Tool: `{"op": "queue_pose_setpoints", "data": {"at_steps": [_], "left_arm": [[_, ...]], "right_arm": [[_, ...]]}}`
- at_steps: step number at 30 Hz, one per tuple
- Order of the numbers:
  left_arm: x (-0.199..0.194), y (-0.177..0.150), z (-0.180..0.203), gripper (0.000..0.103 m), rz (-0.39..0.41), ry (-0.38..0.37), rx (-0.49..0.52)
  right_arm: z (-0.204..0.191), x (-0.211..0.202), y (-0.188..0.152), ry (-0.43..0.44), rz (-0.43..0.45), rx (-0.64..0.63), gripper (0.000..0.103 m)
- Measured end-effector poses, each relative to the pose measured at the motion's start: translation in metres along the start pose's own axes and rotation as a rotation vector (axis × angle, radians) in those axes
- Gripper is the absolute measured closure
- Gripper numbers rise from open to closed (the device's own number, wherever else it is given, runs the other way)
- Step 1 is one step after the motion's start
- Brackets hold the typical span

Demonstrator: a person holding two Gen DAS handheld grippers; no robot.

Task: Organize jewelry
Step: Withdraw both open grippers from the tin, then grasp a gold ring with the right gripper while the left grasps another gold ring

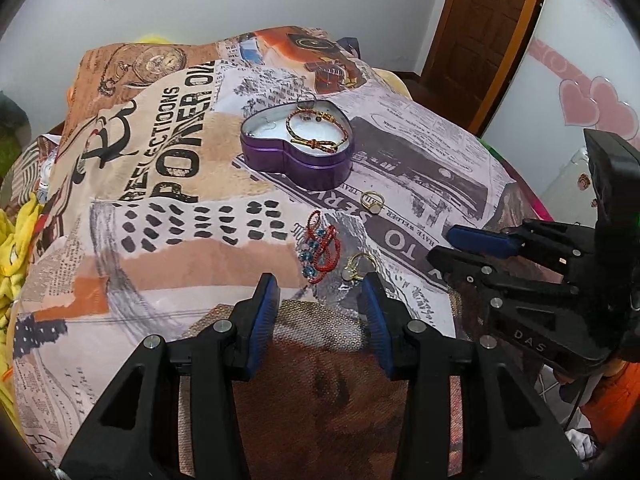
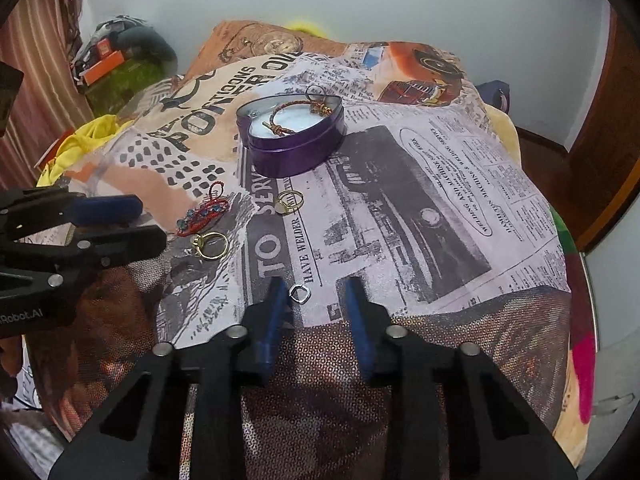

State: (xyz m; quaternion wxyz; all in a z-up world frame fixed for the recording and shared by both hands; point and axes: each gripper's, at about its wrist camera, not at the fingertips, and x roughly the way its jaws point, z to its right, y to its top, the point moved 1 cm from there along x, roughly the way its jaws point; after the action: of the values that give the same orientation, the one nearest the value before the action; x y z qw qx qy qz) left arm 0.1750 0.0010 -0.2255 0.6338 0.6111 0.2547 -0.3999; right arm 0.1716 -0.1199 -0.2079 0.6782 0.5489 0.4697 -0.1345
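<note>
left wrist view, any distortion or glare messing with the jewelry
Left wrist view: fisheye bends the bedspread edges, corners vignette black; purple heart tin and red bracelet stay sharp, no glare. Right wrist view: same bending; silver ring crisp.

A purple heart-shaped tin, lid off, holds a braided bracelet; rings and a red beaded bracelet lie nearby.

A bed covered in a newsprint-pattern bedspread carries an open purple heart tin far ahead of the left claw. Just beyond its tips lie a red beaded bracelet and a gold ring, another gold ring farther on; a small silver ring lies between the right claw fingers
</note>
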Motion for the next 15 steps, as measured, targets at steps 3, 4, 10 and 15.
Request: {"op": "queue_pose_setpoints", "data": {"at_steps": [3, 4, 10, 15], "left_arm": [[0.001, -0.001, 0.004, 0.062, -0.005, -0.014, 0.011], [0.002, -0.001, 0.005, 0.063, -0.006, -0.018, 0.014], [0.014, -0.002, 0.013, 0.074, -0.042, -0.055, 0.023], [0.019, 0.000, 0.016, 0.075, -0.046, -0.065, 0.027]], "right_arm": [[-0.002, 0.002, 0.000, 0.014, 0.003, -0.007, 0.088], [-0.003, 0.003, 0.000, 0.020, 0.004, -0.010, 0.092], [-0.003, 0.002, 0.001, 0.033, 0.009, -0.014, 0.093], [0.001, -0.001, 0.002, 0.040, 0.014, 0.005, 0.093]]}}
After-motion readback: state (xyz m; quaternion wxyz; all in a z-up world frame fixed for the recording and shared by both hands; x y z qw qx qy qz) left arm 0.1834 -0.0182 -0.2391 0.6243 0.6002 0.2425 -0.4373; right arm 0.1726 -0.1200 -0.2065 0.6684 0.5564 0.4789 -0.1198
